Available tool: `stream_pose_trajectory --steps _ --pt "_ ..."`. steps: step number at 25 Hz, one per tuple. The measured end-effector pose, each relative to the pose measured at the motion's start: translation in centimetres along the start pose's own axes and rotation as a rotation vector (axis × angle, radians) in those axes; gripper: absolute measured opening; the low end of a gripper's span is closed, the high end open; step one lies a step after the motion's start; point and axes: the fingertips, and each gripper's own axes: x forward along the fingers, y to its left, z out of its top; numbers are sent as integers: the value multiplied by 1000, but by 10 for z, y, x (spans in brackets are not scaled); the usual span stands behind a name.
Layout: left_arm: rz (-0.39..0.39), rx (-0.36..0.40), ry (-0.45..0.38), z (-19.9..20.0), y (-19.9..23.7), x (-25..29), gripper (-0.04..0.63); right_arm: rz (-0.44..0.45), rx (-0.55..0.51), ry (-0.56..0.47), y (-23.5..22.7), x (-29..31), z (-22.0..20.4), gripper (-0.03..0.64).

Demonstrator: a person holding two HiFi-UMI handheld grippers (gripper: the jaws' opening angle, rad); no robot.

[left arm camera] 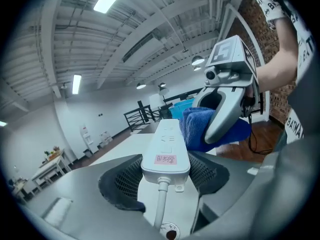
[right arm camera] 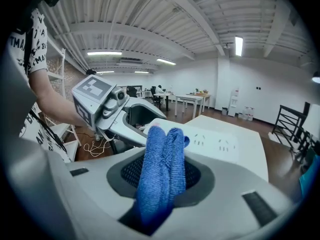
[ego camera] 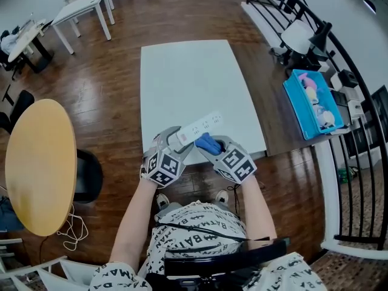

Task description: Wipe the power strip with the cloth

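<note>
- Left gripper (left arm camera: 165, 176) clamps long white plastic power strip (left arm camera: 166, 139) by cable end only; far end juts unsupported, white bench (ego camera: 194, 77) below strip.
- Right gripper (ego camera: 218, 151) pinches folded blue terry cloth (right arm camera: 160, 176); cloth tip at strip's side, near clamped end.
- Press hard wiping outward and you may lever strip out of jaws.
- Cloth held by narrow fold; drag could tug it loose.
- White cable (left arm camera: 160, 204) hanging beneath strip may snag.

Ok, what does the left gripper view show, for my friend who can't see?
The left hand-held gripper grips a white power strip, which points away over a white table. The right hand-held gripper holds a blue cloth at the strip's right edge.
</note>
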Motion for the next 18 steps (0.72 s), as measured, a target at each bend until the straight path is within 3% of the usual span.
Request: stream_pose_trajectory --steps 7,12,18 --pt "-172 -89 133 -99 -39 27 284 -75 91 38 -19 -11 -38 132" --pt "-227 -125 165 -122 -49 34 284 -129 144 31 -34 -23 -45 132" --pt "-268 -110 241 -147 -53 45 285 -183 197 24 -48 -28 -51 132"
